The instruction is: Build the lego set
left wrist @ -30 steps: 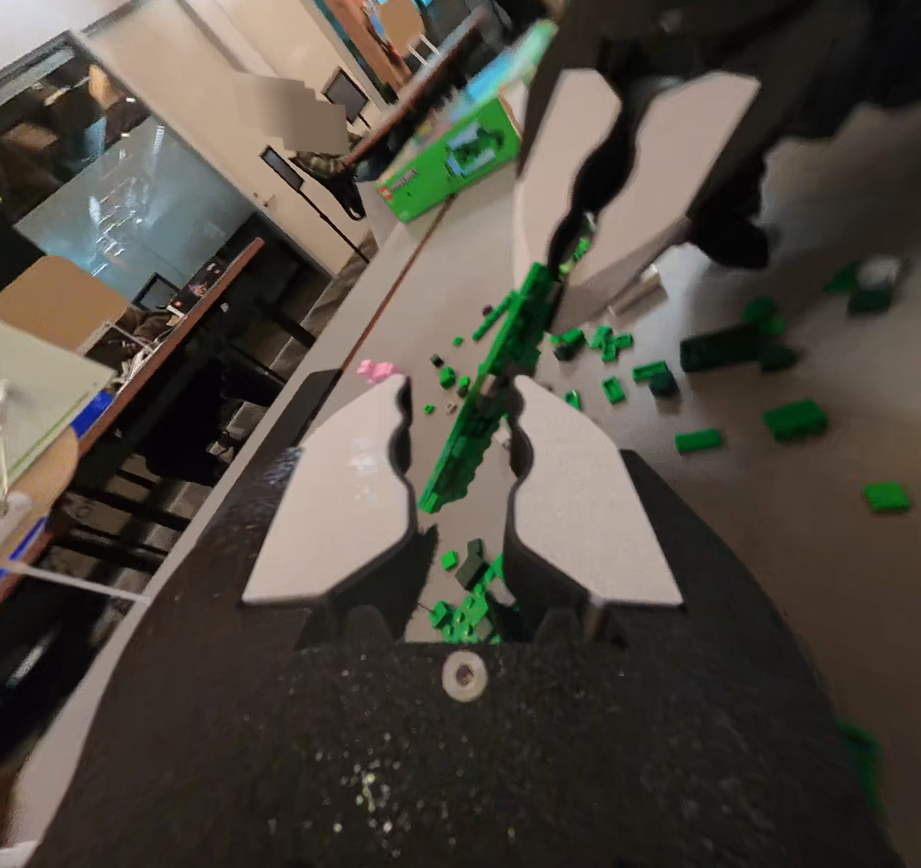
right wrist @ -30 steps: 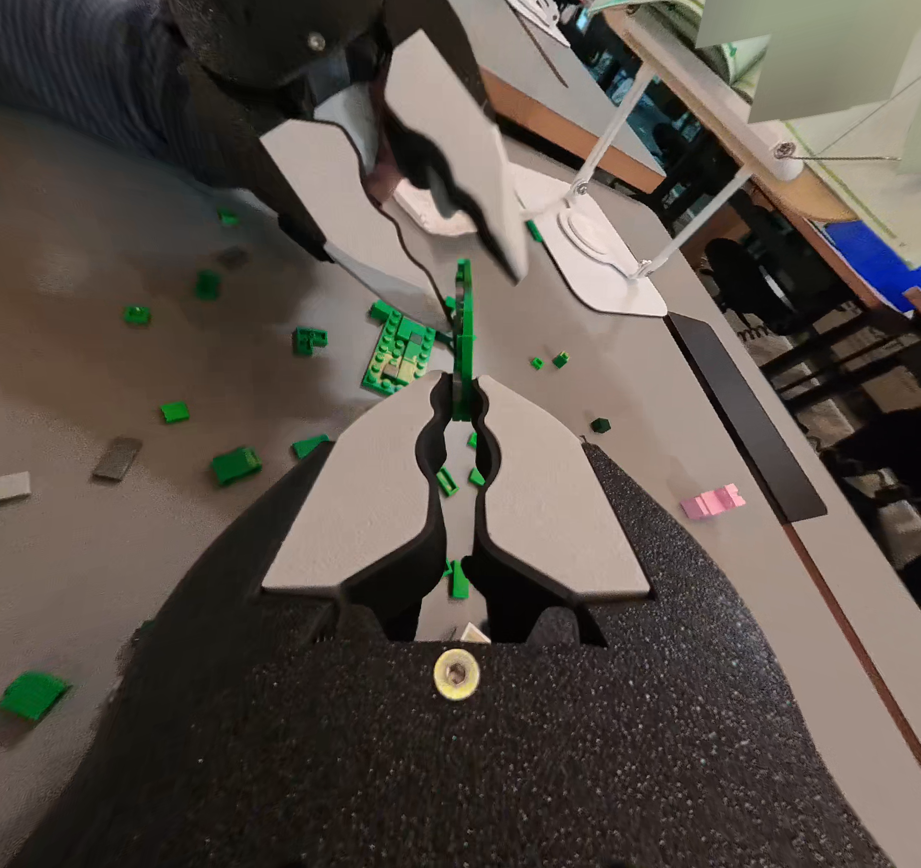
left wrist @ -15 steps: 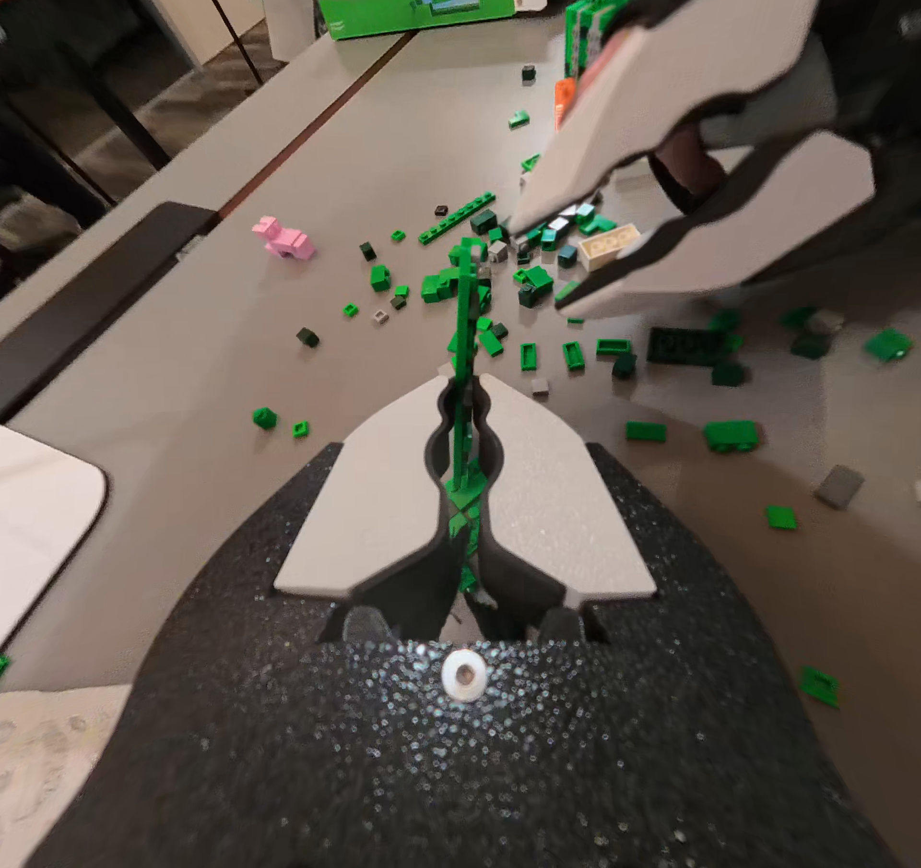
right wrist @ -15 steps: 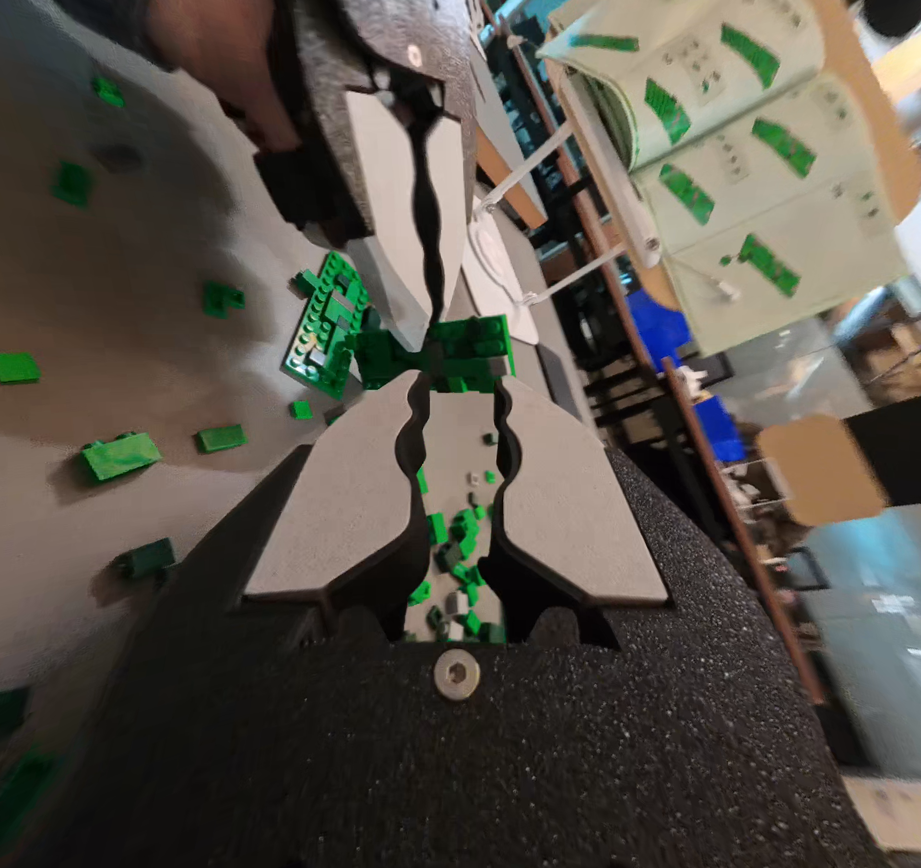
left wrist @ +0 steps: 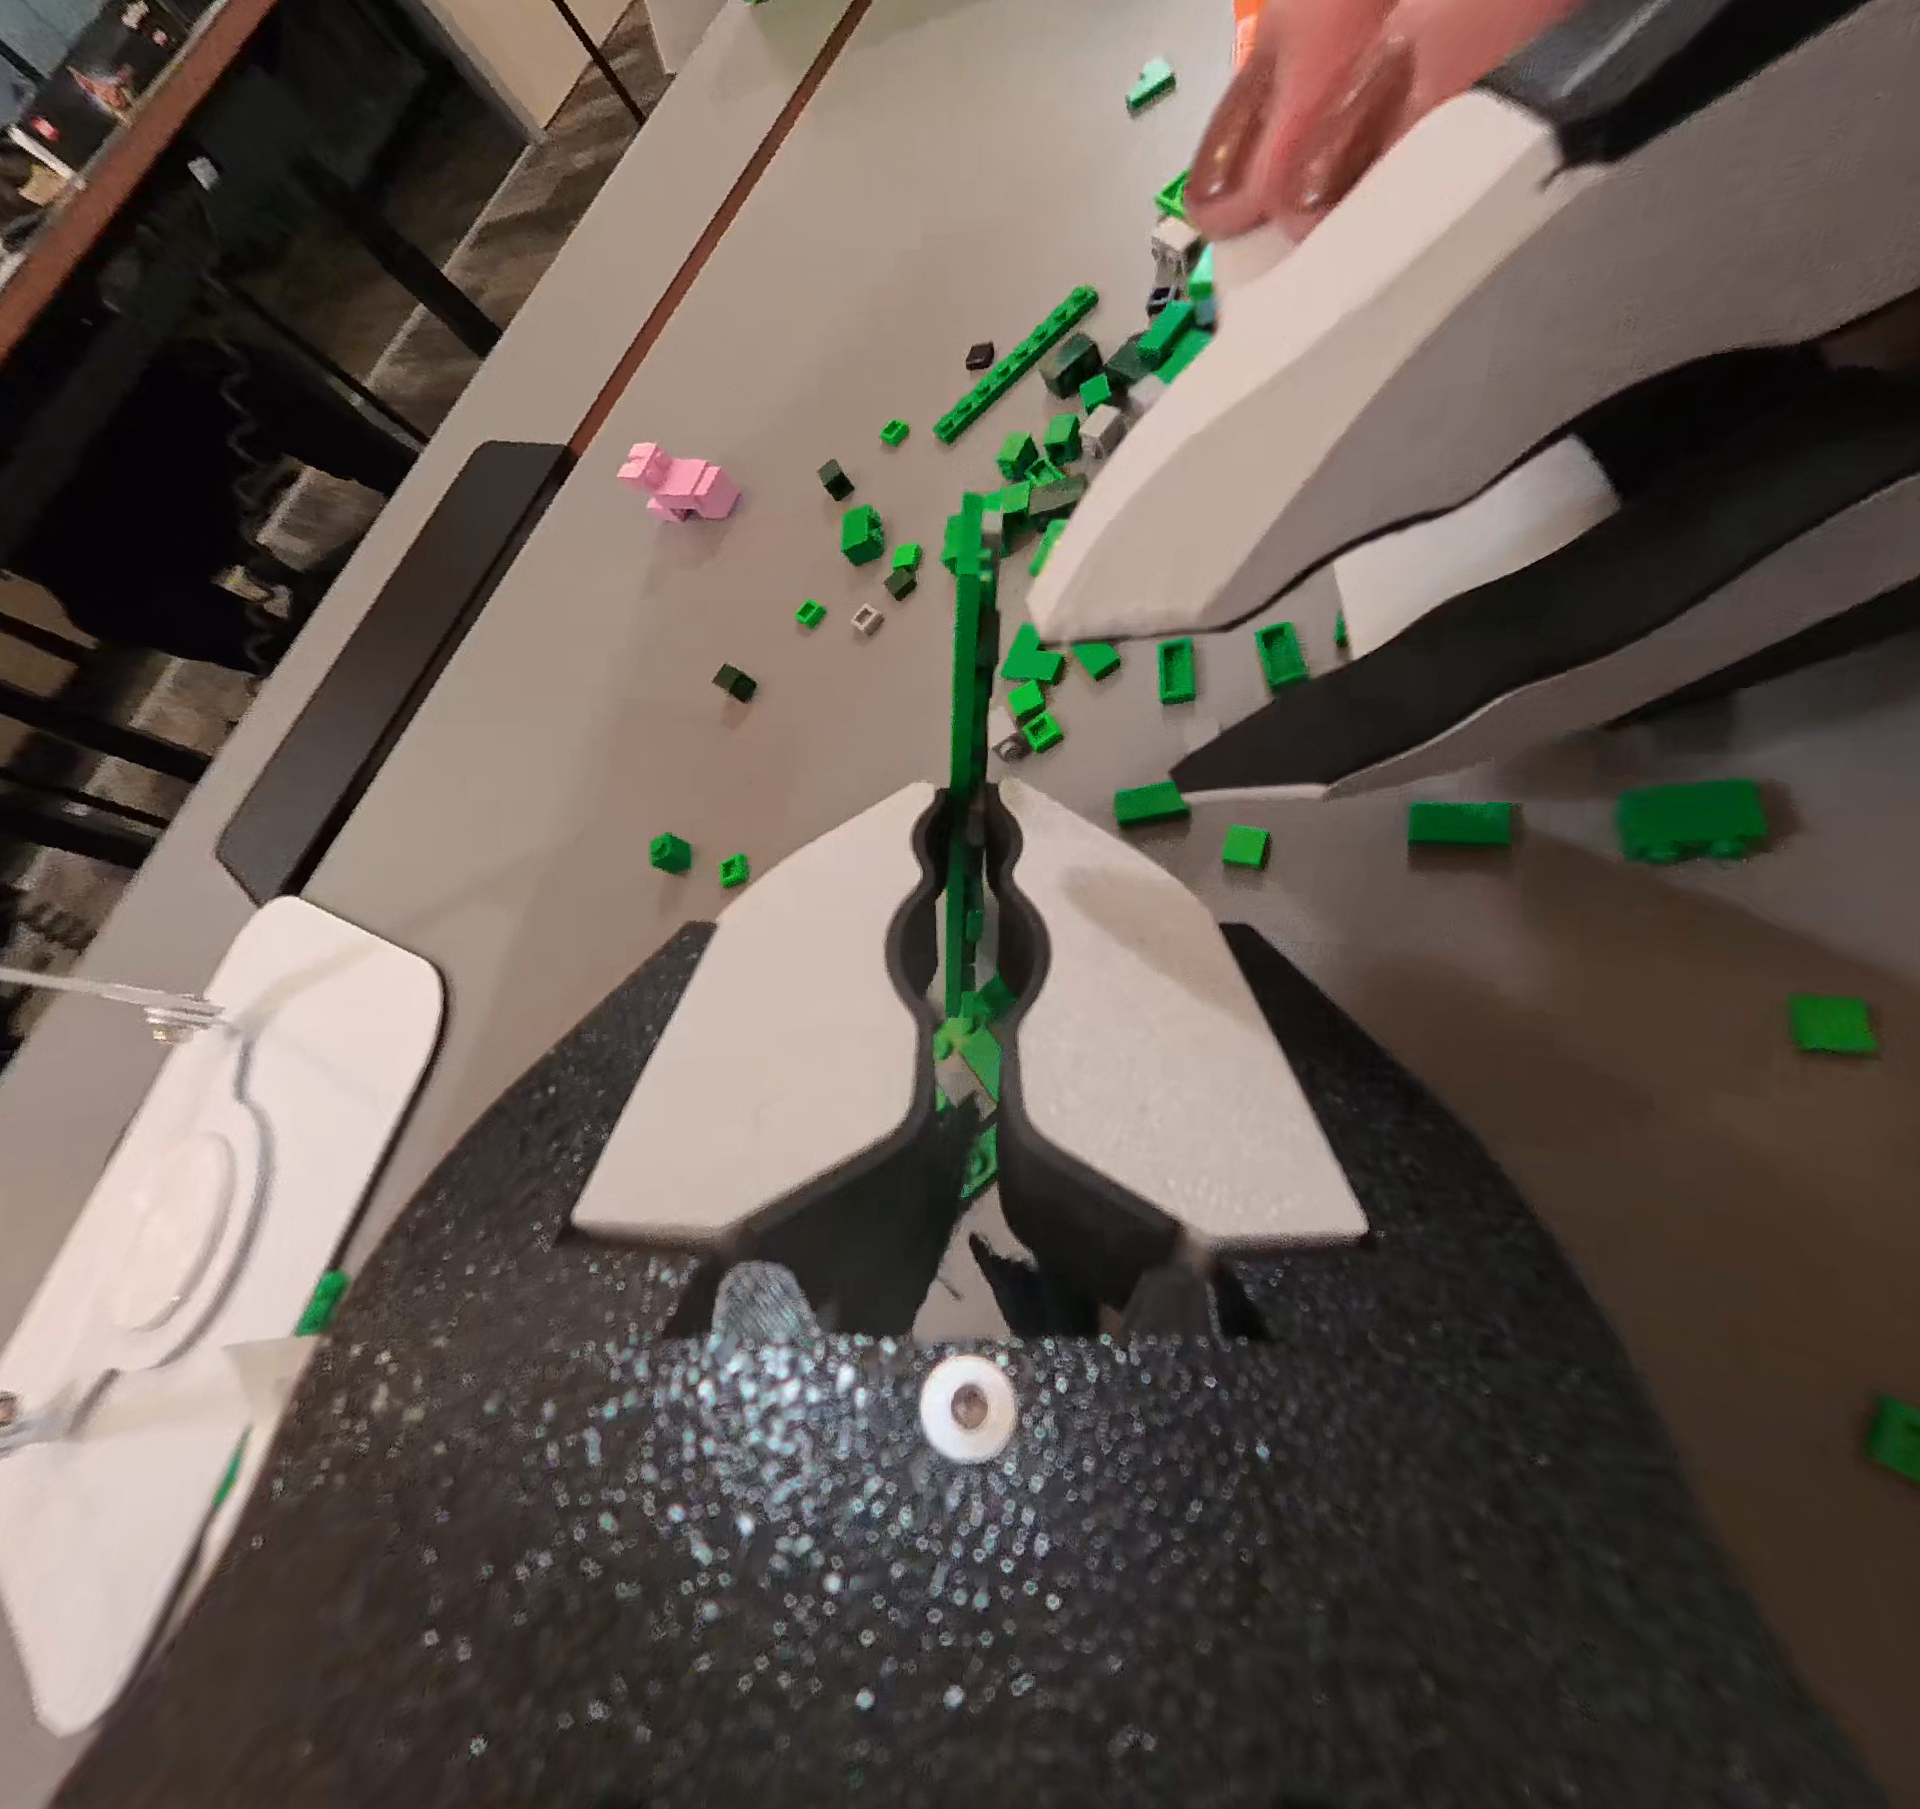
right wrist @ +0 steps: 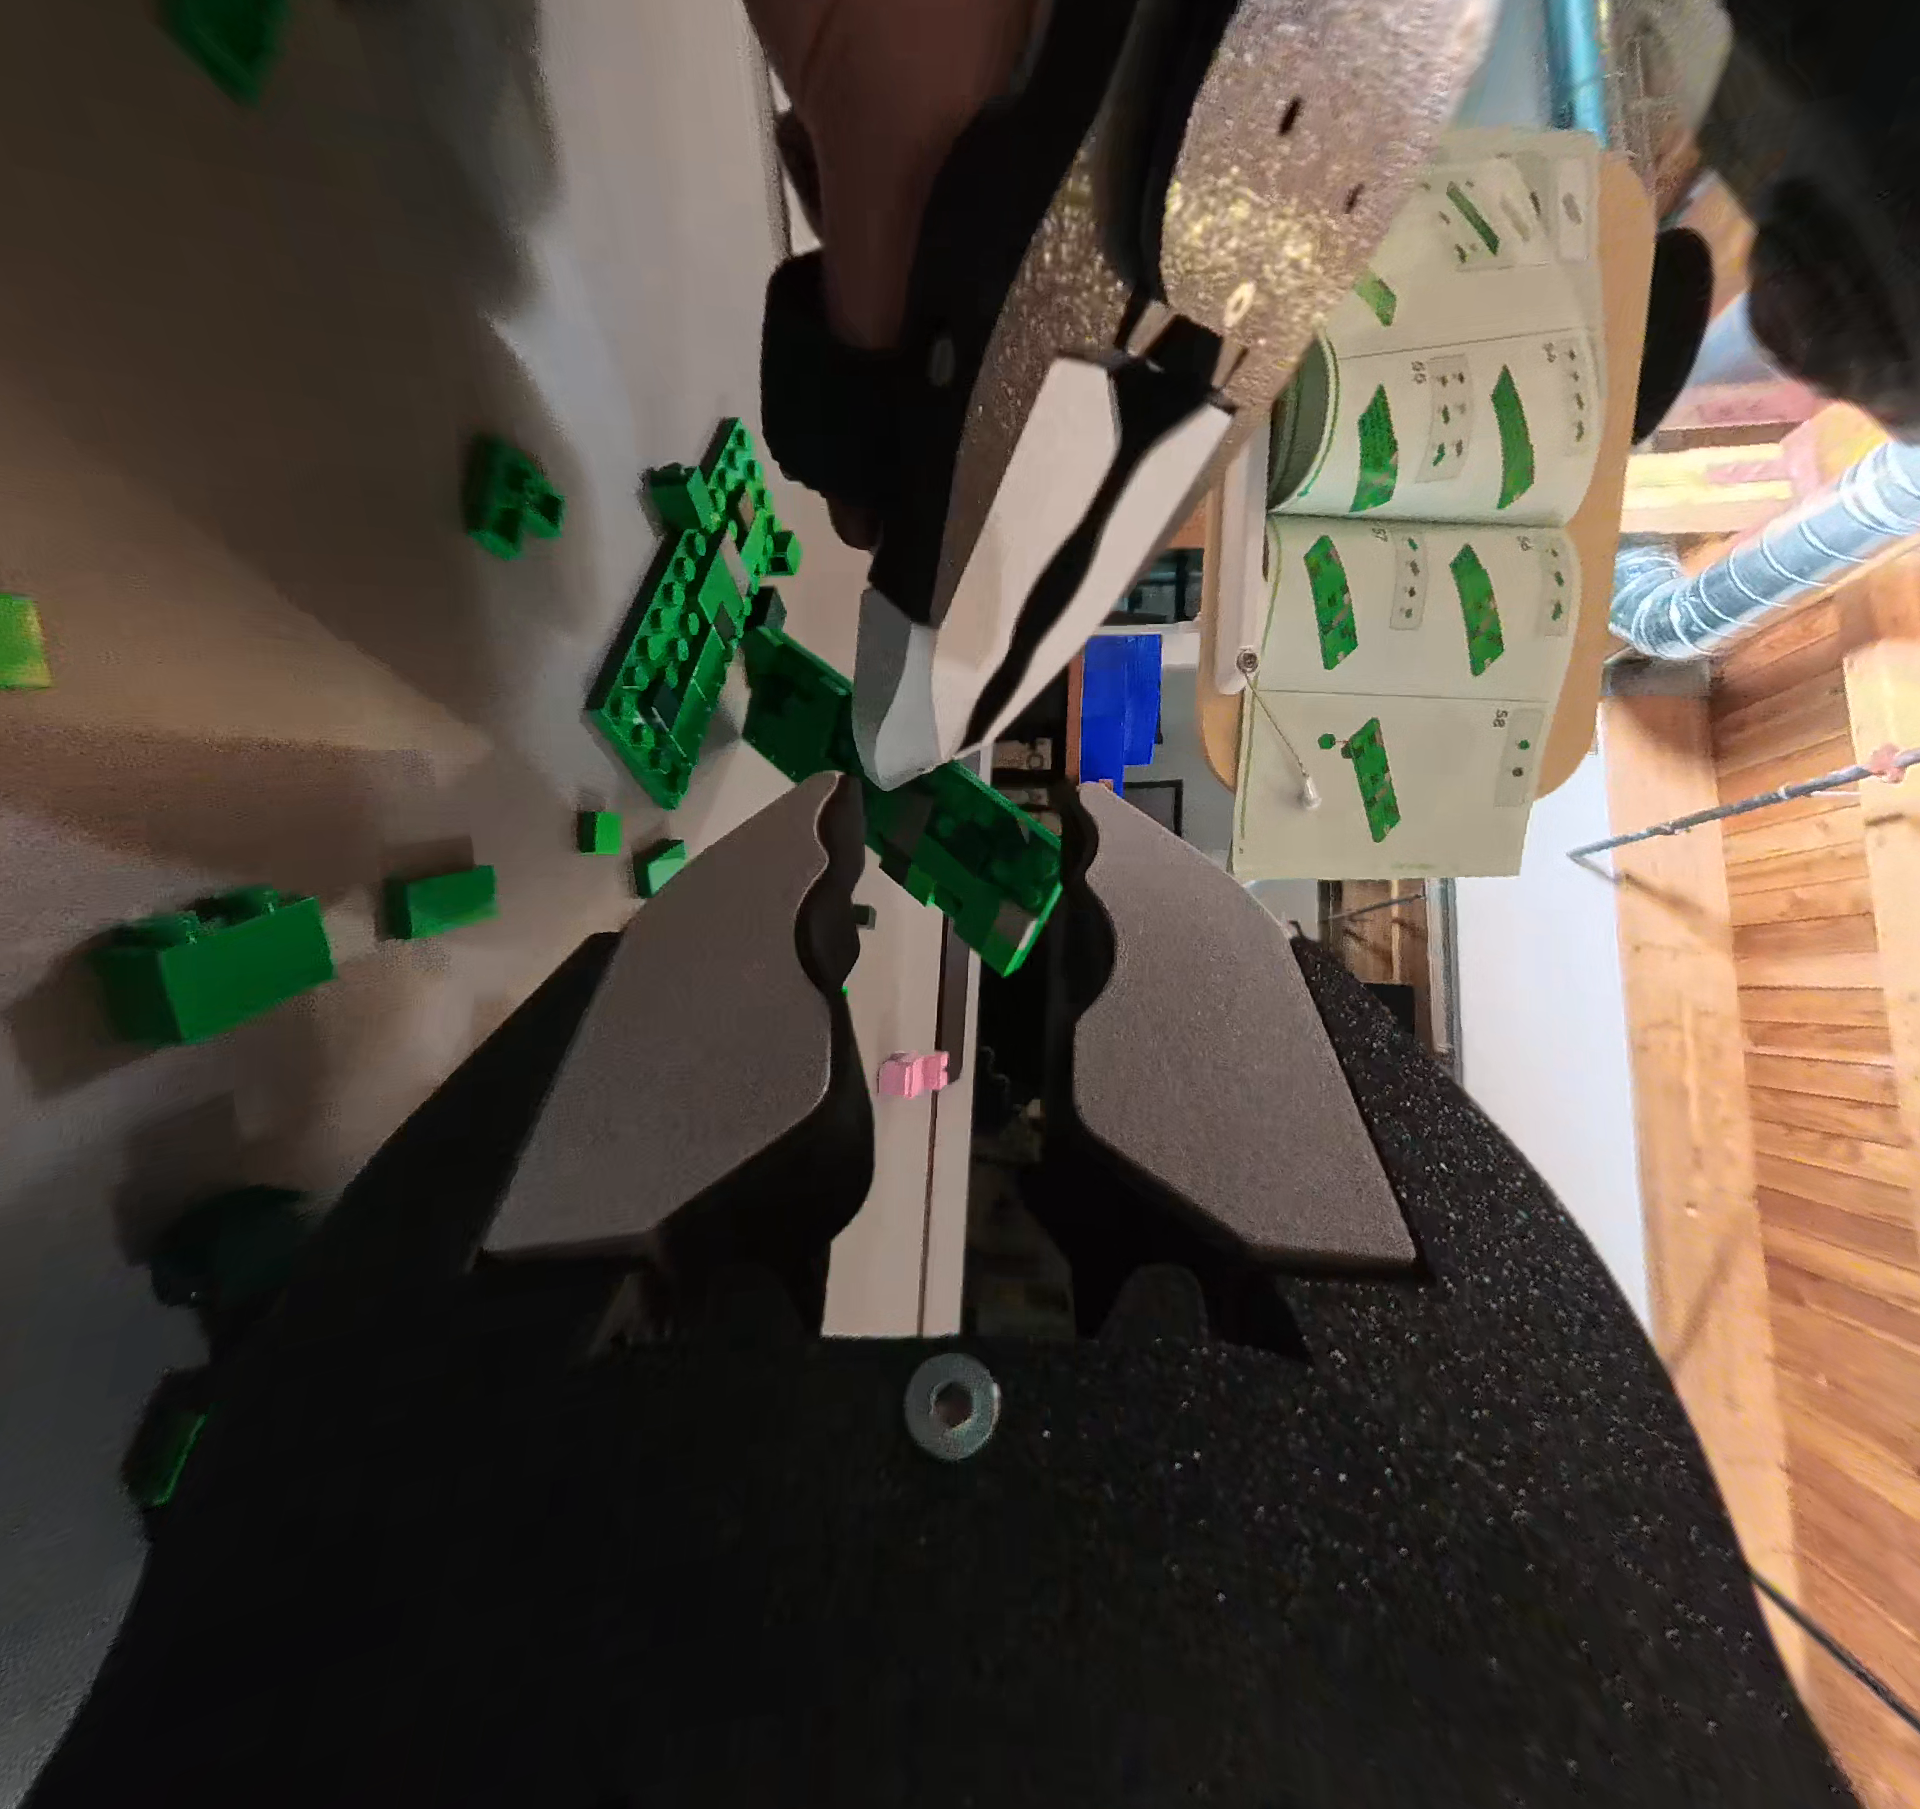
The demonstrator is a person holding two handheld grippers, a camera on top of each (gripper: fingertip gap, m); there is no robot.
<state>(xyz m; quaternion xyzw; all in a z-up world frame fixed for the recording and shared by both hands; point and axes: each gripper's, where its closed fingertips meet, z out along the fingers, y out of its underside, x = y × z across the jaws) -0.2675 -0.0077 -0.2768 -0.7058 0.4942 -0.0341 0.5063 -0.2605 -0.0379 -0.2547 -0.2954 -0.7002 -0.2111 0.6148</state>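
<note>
With the green plate assembly [left wrist: 971, 679] clamped edge-on in the left gripper [left wrist: 964, 803] above the table [left wrist: 582, 679] w/ right gripper [right wrist: 961, 803] spread apart beside it — plate could be twisted loose or bricks popped off if bumped.

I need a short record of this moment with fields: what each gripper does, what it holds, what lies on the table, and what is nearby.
left gripper: shut on the green plate assembly, held edge-on above the table
right gripper: open, fingers apart, the assembly in front of them
table: grey, many loose green bricks, a pink pig figure
second green plate build: flat on the table
instruction booklet: open on a stand
</note>
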